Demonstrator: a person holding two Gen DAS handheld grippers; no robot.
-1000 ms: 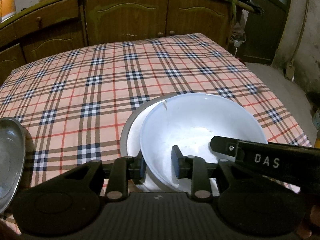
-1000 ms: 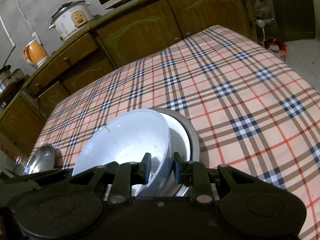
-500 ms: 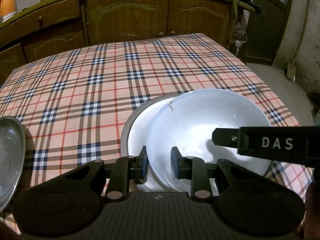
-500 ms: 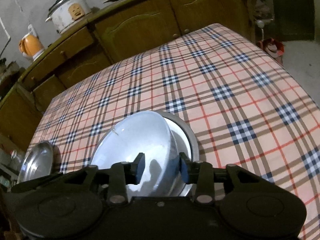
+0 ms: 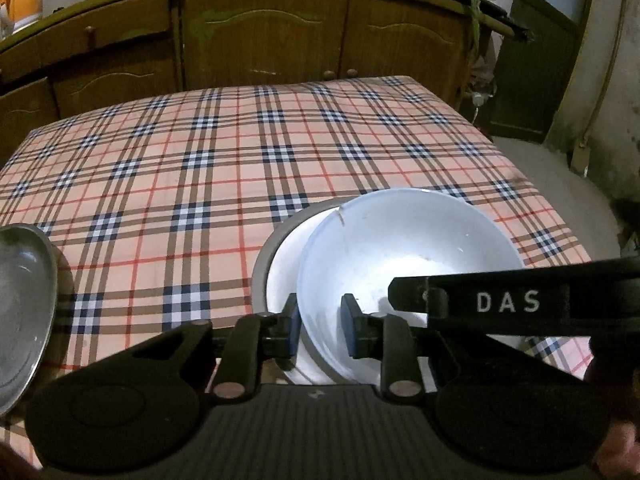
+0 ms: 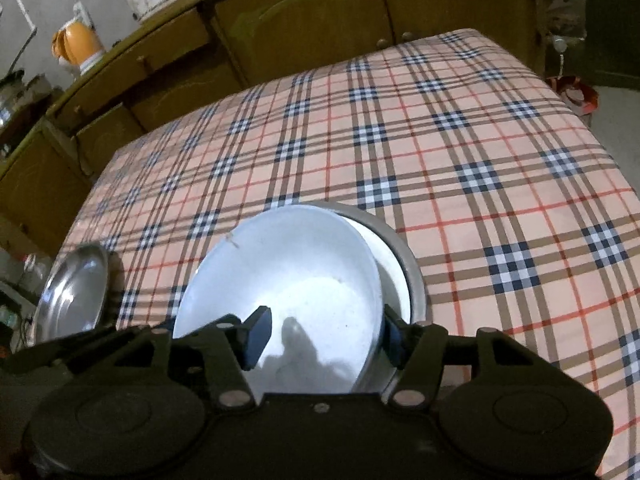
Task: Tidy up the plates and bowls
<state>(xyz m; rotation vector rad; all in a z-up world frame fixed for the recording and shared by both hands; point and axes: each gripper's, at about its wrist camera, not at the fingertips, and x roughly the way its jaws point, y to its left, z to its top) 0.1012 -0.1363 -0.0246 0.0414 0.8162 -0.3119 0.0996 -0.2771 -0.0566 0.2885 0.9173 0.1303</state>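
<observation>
The white bowl (image 5: 404,264) sits tilted in the steel-rimmed dish (image 6: 408,268) on the plaid worktop (image 5: 240,168), not yet settled. The left tongs (image 5: 320,330) pinch its near rim; the right tongs (image 6: 324,336), just opening, straddle its rim without gripping. The steel plate (image 6: 74,292) remains unstacked.

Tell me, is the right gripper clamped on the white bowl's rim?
No, the right gripper stands open, its pads apart from the white bowl wall.
</observation>
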